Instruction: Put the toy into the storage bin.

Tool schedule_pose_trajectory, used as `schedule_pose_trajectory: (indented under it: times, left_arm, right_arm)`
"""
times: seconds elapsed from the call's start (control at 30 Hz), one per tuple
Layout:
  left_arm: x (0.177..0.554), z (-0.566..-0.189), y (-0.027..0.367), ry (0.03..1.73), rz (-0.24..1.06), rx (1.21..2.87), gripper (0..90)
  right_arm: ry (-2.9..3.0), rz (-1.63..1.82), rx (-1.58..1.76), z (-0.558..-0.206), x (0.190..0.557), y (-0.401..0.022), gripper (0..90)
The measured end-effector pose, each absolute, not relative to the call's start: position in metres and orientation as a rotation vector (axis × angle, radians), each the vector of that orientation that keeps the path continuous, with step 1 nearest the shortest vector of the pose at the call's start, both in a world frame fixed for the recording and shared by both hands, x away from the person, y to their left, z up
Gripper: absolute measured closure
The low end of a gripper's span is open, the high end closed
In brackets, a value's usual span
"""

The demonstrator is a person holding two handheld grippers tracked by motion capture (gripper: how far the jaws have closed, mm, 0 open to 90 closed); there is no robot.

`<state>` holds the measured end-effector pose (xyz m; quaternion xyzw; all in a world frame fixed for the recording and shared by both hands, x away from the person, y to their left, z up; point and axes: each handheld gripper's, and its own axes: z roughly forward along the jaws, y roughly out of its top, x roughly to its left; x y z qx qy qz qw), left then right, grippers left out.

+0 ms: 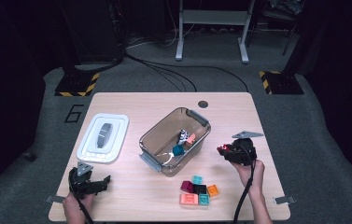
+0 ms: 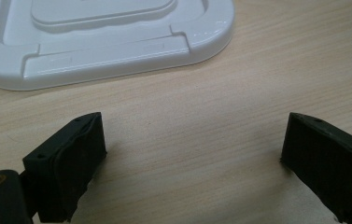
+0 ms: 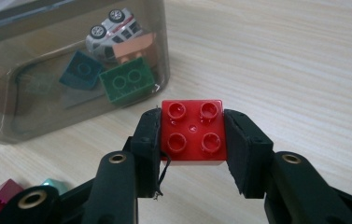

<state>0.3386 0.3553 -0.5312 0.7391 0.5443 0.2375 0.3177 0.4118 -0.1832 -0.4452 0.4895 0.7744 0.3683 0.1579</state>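
Sitting clamped between the two black jaws of the right gripper is a red four-stud brick, studs facing the camera, both pads pressed against its sides. In the high view the right gripper hangs above the table at about 3 o'clock from the bin, near the table's right edge, the brick showing as a small red spot at its tip.

At 10 o'clock from the brick in the right gripper view stands the clear smoky bin, holding a green brick, a teal brick, a salmon piece and a toy car. In the high view the bin lies mid-table, tilted diagonally.

At 7 o'clock from the right gripper in the high view, a cluster of loose bricks lies near the front edge: maroon, black, orange, teal and pink.

Farther out, at 9 o'clock from the bin, the white lid lies flat. At 6 o'clock from the lid, the left gripper rests low on the table, its jaws spread wide with bare wood between them.
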Motion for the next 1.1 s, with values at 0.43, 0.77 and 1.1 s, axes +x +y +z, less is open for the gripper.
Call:
schedule_pose_trajectory:
  times: [0.43,0.77,1.1]
  left_arm:
    - [0.339,-0.531,0.355,1.437,0.631,1.938,6.1]
    - [0.339,-0.532,0.355,1.442,0.631,1.921,6.1]
    - [0.339,-0.532,0.355,1.442,0.631,1.922,6.2]
  right_arm:
    - [2.184,1.063,1.395,-0.430,0.431,-0.195,58.5]
    - [2.160,1.070,1.380,-0.411,0.442,-0.200,58.6]
    - [2.151,1.063,1.340,-0.391,0.451,-0.200,58.5]
